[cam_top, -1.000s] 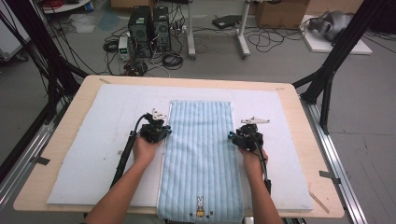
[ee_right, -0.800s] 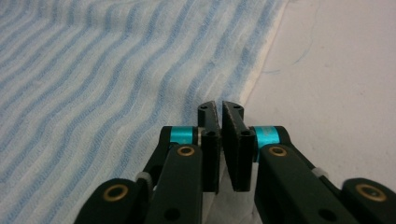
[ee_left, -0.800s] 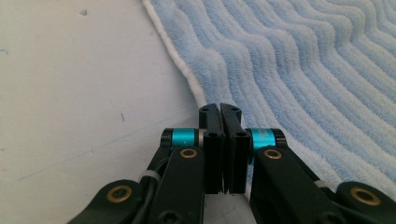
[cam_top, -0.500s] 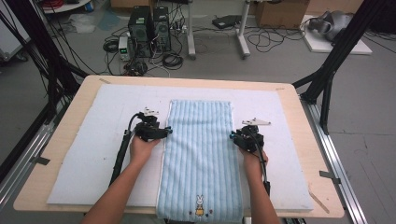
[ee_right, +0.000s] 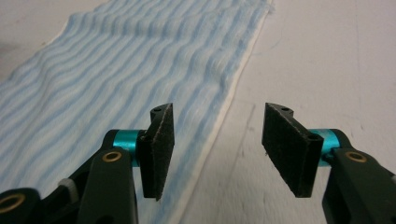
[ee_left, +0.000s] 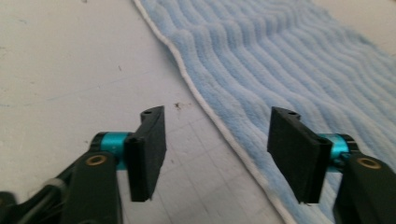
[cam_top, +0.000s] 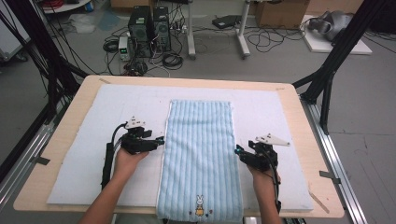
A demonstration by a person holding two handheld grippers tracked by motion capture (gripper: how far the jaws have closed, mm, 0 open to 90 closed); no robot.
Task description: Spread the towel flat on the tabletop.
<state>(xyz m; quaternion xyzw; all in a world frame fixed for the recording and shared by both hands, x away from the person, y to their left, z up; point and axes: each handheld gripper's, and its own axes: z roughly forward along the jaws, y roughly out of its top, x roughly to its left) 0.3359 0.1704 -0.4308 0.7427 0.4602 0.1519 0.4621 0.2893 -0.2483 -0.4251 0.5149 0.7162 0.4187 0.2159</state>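
High view has the blue striped towel (cam_top: 201, 158) lying flat down the middle of the white mat (cam_top: 74, 154), with my left gripper (cam_top: 161, 140) and right gripper (cam_top: 237, 151) just off its long edges. Left gripper view: my jaws have just been opening and stand well apart with nothing between them, the towel's white hem running under the gap. Right gripper view, a bit blurry, looks the same, so if I close too high I'd probably pinch air or bunch the hem.
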